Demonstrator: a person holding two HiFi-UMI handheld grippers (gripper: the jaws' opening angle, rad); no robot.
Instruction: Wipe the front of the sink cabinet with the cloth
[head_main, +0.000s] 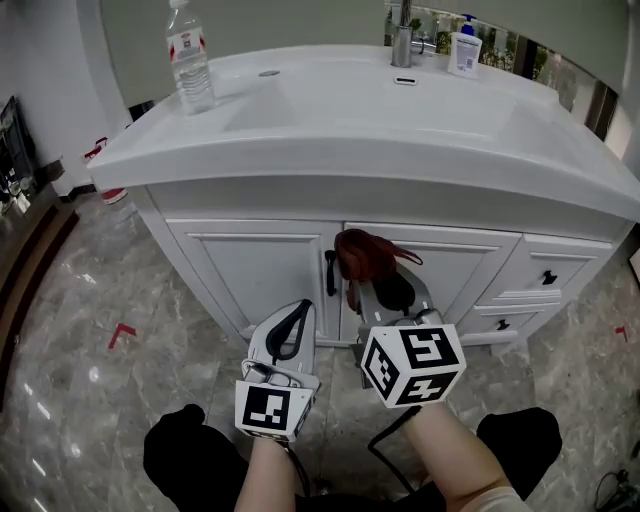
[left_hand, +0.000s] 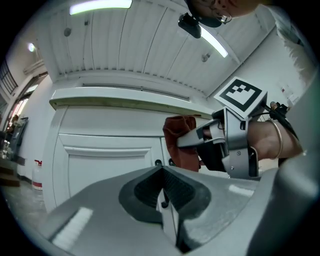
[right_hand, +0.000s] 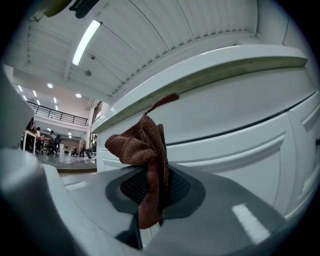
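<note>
Right gripper view: fingers (right_hand: 227, 212) clenched on a rust-brown cloth (right_hand: 142, 150), pinched between the dark pads (right_hand: 179, 187). One tail hanging past the pads toward 6 o'clock, a crumpled lobe spilling to 9 o'clock, a thin corner poking up at 1 o'clock. White front of the sink cabinet (right_hand: 235, 145) filling the frame from 12 to 4 o'clock.

Head view: right gripper (head_main: 372, 285) near centre, aimed at 12 o'clock. Cloth (head_main: 360, 255) bunched at the top of the seam between the two doors, just at 3 o'clock of a black door handle (head_main: 329, 272). Touching the door front or just off it: not possible to tell.

Left gripper (head_main: 293, 318) at 8 o'clock of the right one, near it but apart, also pointed at the sink cabinet (head_main: 262, 268). Left gripper view: fingers (left_hand: 97, 212) clenched shut, pads (left_hand: 145, 192) meeting on a thin seam, nothing between them.

Edges: overhanging rim of the desk (head_main: 350, 172) close above the cloth at 12 o'clock. On the desk, a water bottle (head_main: 189, 60) at 10 o'clock and a soap bottle (head_main: 465, 48) at 1 o'clock. Drawers (head_main: 545, 265) with black knobs at 3 o'clock.

Open room: flat left door panel toward 9 o'clock, right door panel toward 3 o'clock, marble floor (head_main: 70, 350) from 7 to 9 o'clock.
</note>
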